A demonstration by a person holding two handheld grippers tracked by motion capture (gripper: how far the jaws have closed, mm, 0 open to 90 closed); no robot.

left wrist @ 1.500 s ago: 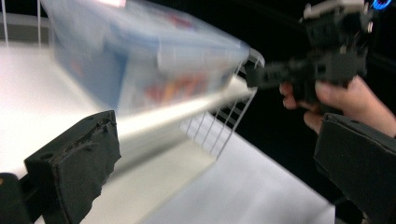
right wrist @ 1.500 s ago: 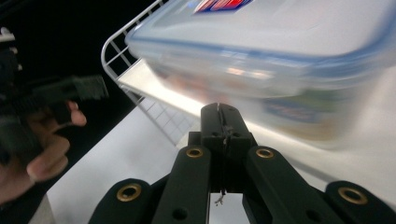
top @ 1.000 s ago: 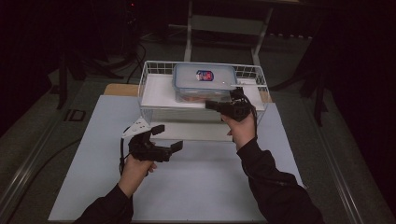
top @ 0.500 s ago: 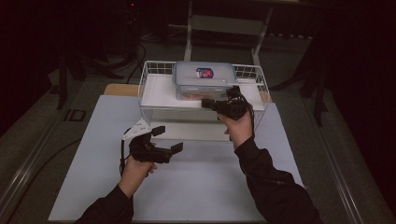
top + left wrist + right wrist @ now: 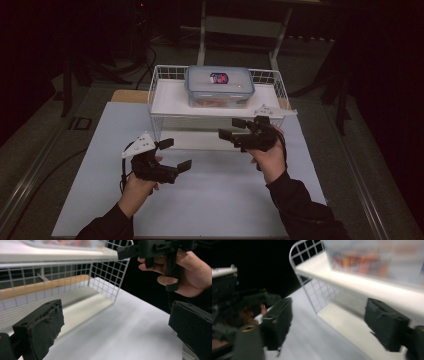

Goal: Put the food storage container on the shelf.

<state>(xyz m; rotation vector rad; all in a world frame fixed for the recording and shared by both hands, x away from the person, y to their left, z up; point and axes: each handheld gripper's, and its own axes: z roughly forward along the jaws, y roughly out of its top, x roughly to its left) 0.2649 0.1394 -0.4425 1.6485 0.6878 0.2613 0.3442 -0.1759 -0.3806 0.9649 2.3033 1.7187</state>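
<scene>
Both forearms reach forward, each hand gripping a tool: the right gripper (image 5: 235,128) has just been opening, nothing between its fingers; the left gripper (image 5: 176,155) holds its fingers spread and empty.

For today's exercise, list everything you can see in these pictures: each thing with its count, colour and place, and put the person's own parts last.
Wire rack: one, white, far middle of the table, two shelves.
Food container: one, clear with a grey-blue lid, on the rack's top shelf.
Table top: one, white, under everything.
Wooden board: one, tan, behind the rack's left end.
Left gripper: one, black, jaws open, empty, over the table's near left.
Right gripper: one, black, jaws just opened, empty, in front of the rack.
Hands: two, dark sleeves, left hand, right hand.
</scene>
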